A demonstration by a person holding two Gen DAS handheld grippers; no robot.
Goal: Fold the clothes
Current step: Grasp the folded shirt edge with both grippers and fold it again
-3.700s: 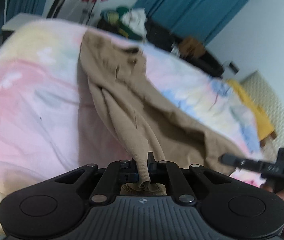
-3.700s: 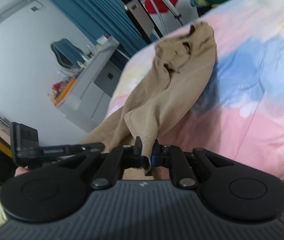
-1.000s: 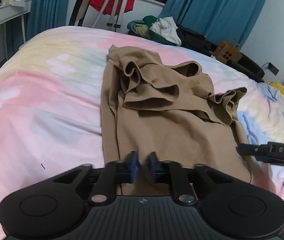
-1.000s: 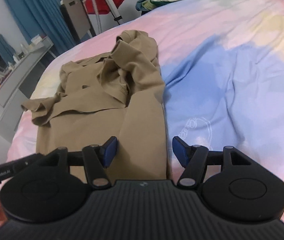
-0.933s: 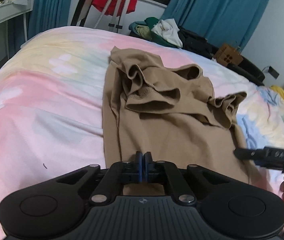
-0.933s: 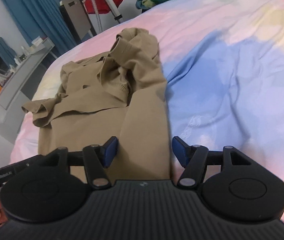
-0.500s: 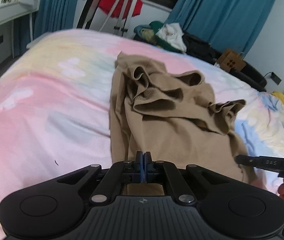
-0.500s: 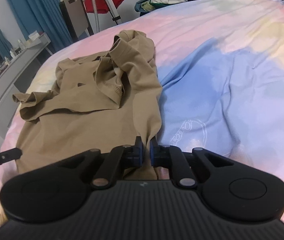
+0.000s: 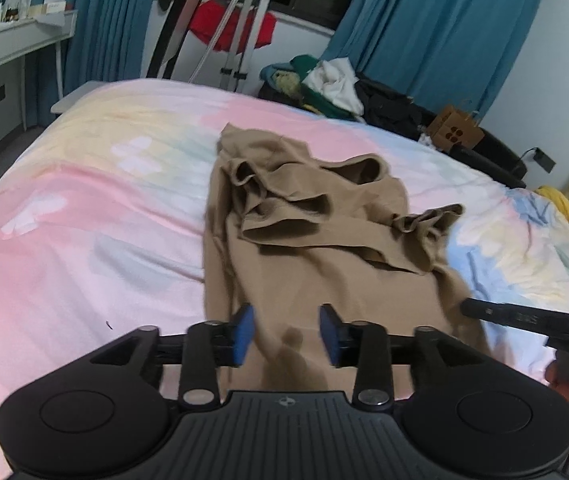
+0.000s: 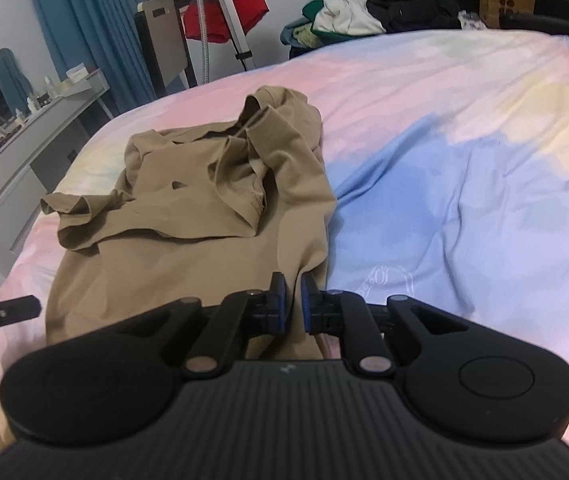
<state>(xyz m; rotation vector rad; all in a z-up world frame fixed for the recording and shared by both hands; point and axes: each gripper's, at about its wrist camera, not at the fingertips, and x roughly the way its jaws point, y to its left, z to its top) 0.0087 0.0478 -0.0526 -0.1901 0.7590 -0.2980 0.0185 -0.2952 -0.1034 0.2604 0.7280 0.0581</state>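
A tan garment point(image 9: 324, 248) lies crumpled on the pastel bed cover point(image 9: 84, 216), its sleeves bunched at the far end and its lower part spread flat toward me. My left gripper point(image 9: 286, 334) hovers over the near left part of the hem. Its jaws are opening, and the cloth lies loose below the blue pads point(image 9: 244, 330). In the right wrist view, my right gripper point(image 10: 292, 304) is shut on the near right edge of the tan garment point(image 10: 204, 208), with a fold of cloth pinched between the pads. The right gripper's finger point(image 9: 524, 318) also shows in the left wrist view.
A pile of clothes point(image 9: 324, 84) and a brown paper bag point(image 9: 454, 132) sit beyond the bed's far edge. A metal stand with a red cloth point(image 9: 228, 28) rises behind them. A grey desk point(image 10: 36, 136) runs along the left side, and a yellow cloth point(image 9: 564, 208) lies at the right.
My left gripper, shut a moment ago, has opened and pulled up and back from the hem. My right gripper, open one second ago, has closed on the garment's near right edge.
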